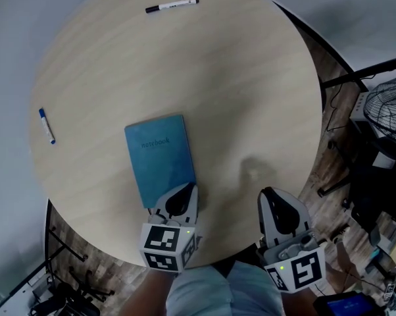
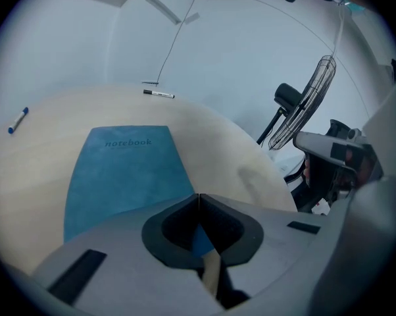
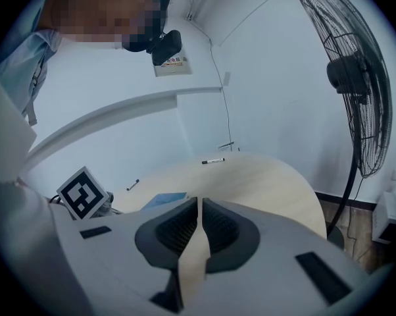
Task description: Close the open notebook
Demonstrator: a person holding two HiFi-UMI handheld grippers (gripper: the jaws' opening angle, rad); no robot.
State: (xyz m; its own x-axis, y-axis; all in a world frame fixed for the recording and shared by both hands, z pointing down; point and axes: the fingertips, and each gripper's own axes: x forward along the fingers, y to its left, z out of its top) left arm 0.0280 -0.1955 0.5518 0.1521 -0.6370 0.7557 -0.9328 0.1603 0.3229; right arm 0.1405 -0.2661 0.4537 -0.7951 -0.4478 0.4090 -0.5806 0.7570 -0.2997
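Note:
A blue notebook [image 1: 158, 157] lies flat on the round wooden table [image 1: 237, 84] with its cover down and the word "notebook" facing up. My left gripper [image 1: 185, 189] is shut, its tips resting at the notebook's near right corner; nothing is between the jaws. In the left gripper view the notebook [image 2: 122, 170] stretches away just beyond the left gripper [image 2: 198, 195]. To the right, my right gripper [image 1: 269, 193] hovers shut and empty over the table's near edge. In the right gripper view a corner of the notebook [image 3: 164, 199] peeks out left of the right gripper [image 3: 199, 199].
A white marker with a black cap [image 1: 172, 5] lies at the table's far side, and a blue pen [image 1: 47, 125] near its left edge. A standing fan [image 1: 389, 110] and black stands crowd the floor to the right. A person's sleeve [image 3: 14, 71] fills the right gripper view's left.

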